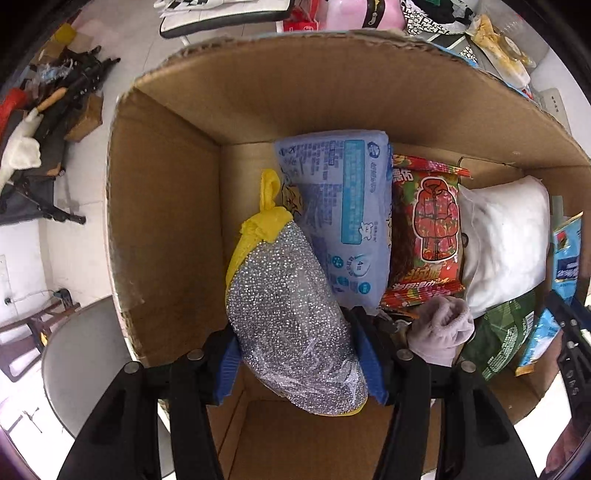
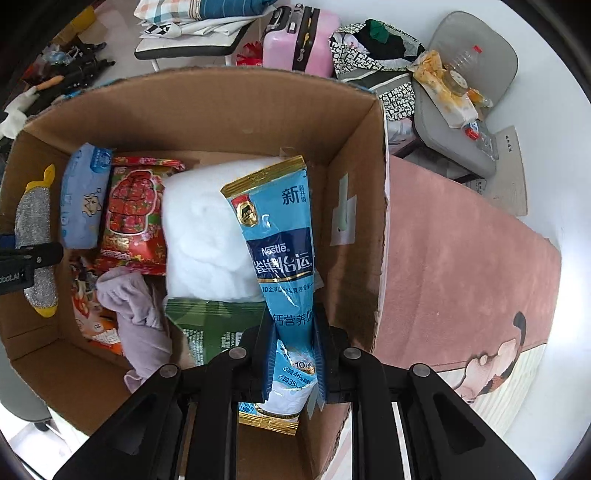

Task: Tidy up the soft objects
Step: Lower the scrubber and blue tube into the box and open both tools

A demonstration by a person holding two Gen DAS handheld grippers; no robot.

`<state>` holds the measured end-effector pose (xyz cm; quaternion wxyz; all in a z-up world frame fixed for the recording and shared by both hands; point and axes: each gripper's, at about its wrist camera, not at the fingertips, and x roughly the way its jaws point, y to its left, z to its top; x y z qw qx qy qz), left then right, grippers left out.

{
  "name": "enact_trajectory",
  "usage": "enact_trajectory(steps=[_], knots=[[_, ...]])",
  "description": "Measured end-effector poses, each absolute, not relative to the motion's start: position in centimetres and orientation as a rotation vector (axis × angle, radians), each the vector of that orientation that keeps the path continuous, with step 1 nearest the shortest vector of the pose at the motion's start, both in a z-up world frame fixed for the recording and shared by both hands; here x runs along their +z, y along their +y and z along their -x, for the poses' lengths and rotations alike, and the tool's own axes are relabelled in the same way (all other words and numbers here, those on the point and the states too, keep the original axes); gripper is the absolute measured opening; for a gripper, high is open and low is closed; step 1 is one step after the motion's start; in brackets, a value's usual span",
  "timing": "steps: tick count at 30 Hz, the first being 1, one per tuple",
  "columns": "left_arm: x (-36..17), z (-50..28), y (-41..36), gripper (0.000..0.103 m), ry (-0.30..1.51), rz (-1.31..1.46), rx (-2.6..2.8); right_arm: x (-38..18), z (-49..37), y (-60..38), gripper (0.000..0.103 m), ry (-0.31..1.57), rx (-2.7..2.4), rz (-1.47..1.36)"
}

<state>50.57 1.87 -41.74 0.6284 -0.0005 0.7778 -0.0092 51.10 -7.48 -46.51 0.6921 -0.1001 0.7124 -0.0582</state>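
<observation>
My left gripper (image 1: 301, 363) is shut on a silver scouring pad with yellow trim (image 1: 288, 306) and holds it inside the cardboard box (image 1: 166, 221), near its left wall. The pad also shows in the right wrist view (image 2: 35, 229). My right gripper (image 2: 291, 354) is shut on a blue Nestle milk powder pouch (image 2: 280, 251) and holds it inside the box (image 2: 354, 236), near its right wall. In the box lie a pale blue tissue pack (image 1: 343, 221), a red snack bag (image 1: 428, 240), a white pillow (image 1: 506, 240), a lilac cloth (image 1: 439, 332) and a green bag (image 2: 214, 325).
The box stands beside a pink mat (image 2: 461, 277). Behind it are a pink suitcase (image 2: 299, 40), a grey chair with bottles (image 2: 461, 122) and a folding stand with folded cloth (image 2: 192, 33). Clutter lies on the floor at the left (image 1: 44, 129). A round grey stool (image 1: 85, 354) stands at the left.
</observation>
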Motion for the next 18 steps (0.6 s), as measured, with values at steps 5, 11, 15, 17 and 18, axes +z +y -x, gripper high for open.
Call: enact_trajectory(steps=[5,11,15,17,18], knots=[[-41.5,-50.2,2.9,0.091,1.797,0.079,-0.028,-46.8,-50.8,-7.1,0.044,1.627,-0.127,0.221],[-39.8,-49.2,2.8,0.101,1.751,0.067,-0.037,-45.0,-50.2,-5.5,0.097,1.582,-0.088,0.161],[-39.0,-48.2,2.5,0.101,1.717,0.047,-0.024,-44.4,-50.0,-5.3,0.098,1.566,-0.096,0.148],[-38.2,-47.4,2.1,0.101,1.693,0.035,-0.017,-44.2,-49.7,-5.3,0.100,1.558,-0.099,0.136],[-38.1,-47.2,2.1,0.101,1.684,0.031,-0.019,-44.1,-49.4,-5.3,0.100,1.558,-0.096,0.130]])
